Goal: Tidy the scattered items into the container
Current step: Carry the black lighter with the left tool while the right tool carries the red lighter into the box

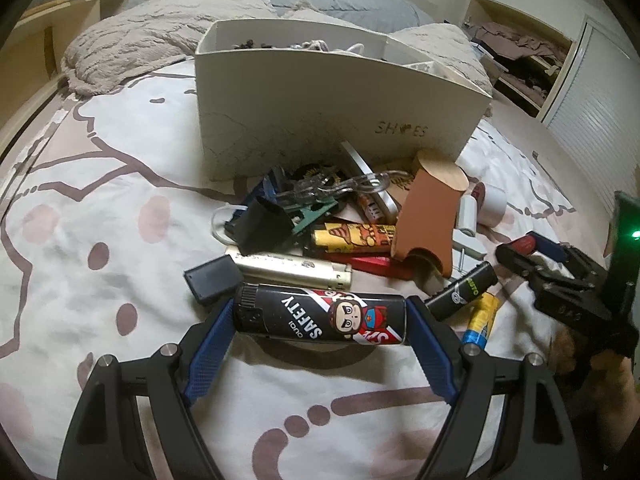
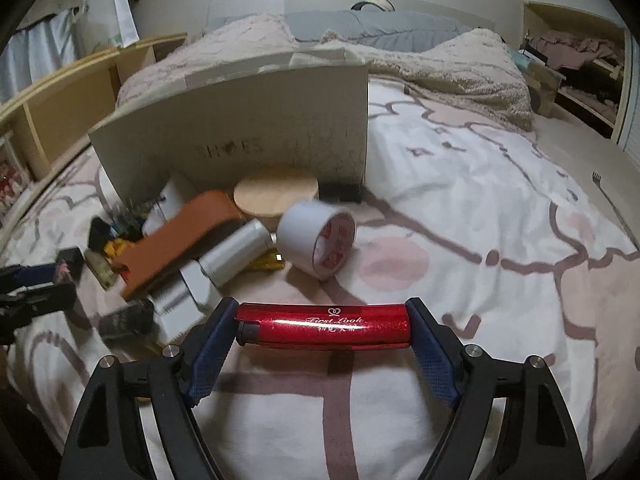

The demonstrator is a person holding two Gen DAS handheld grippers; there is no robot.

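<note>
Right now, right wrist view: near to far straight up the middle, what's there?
Right gripper shut on the red lighter → white tape roll → round wooden disc → white shoe box → fluffy beige blanket → grey pillow.

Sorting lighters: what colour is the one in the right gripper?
Glossy red lighter, clearest in the right wrist view.
</note>
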